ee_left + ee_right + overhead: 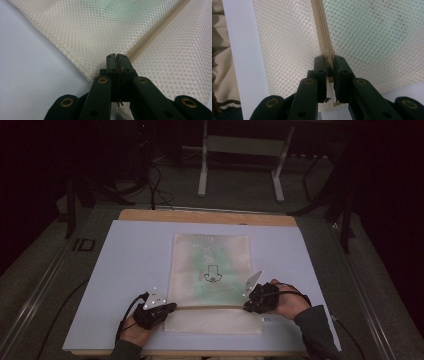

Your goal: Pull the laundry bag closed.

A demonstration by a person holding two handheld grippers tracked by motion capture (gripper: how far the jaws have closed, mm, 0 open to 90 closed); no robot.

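Note:
A cream mesh bag (210, 270) with green contents and a black printed mark lies flat on a pale blue mat (130, 255). A tan zipper (210, 307) runs across its near end. My left gripper (170, 307) sits at the zipper's left end, on the bag's edge. In the left gripper view its jaws (117, 56) are pressed together on the mesh (87, 30), just short of the zipper (150, 35). My right gripper (248, 306) is at the zipper's right end. Its jaws (328, 60) are shut on the zipper (322, 27), which runs straight away from them.
The mat covers a wooden table (210, 216) with bare mat on both sides of the bag. A white metal stand (240, 150) and cables are on the floor behind. The person's striped clothing (219, 62) lies past the mat's edge.

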